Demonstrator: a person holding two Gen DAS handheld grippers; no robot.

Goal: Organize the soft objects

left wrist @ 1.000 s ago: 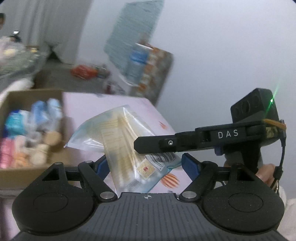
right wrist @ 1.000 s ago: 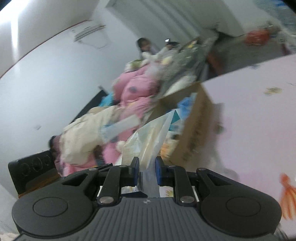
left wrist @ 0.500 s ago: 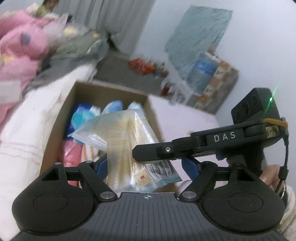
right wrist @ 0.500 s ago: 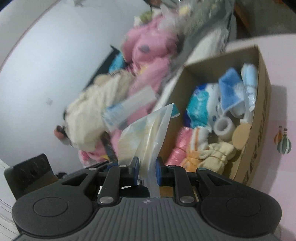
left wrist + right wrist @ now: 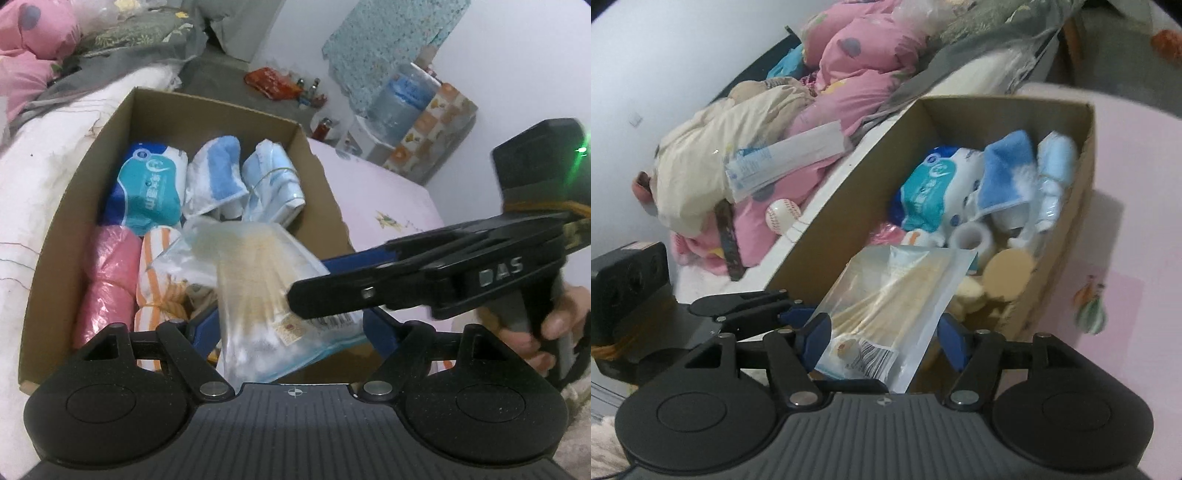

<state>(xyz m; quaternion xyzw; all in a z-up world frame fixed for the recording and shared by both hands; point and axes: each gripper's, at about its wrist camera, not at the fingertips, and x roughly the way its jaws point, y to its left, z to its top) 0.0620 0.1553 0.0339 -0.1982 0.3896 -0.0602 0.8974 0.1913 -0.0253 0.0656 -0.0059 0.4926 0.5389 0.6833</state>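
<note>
A clear plastic bag [image 5: 258, 280] of cream-coloured material hangs tilted over the near end of an open cardboard box [image 5: 221, 107]. It lies between the wide-apart blue fingers of my left gripper [image 5: 291, 328], and the pads do not press on it. My right gripper [image 5: 314, 284] reaches in from the right. In the right wrist view its jaws are opening, with the bag [image 5: 897, 295] loose between the fingers of this gripper [image 5: 884, 336]. The left gripper [image 5: 783, 312] sits at the bag's left edge. The box [image 5: 849, 221] holds several soft packs.
Inside the box lie a teal tissue pack [image 5: 147, 192], a blue-white towel [image 5: 218, 177], a pink bag [image 5: 107, 280] and a tape roll [image 5: 969, 236]. Pink bedding [image 5: 849, 74] and a baseball [image 5: 782, 216] lie left of it. A pink tabletop [image 5: 1126, 184] spreads to the right.
Both grippers swung from the pink tabletop to above the box with the bag. The right jaws, pinched on the bag's edge before, have spread, and the bag now lies flat and loose.
</note>
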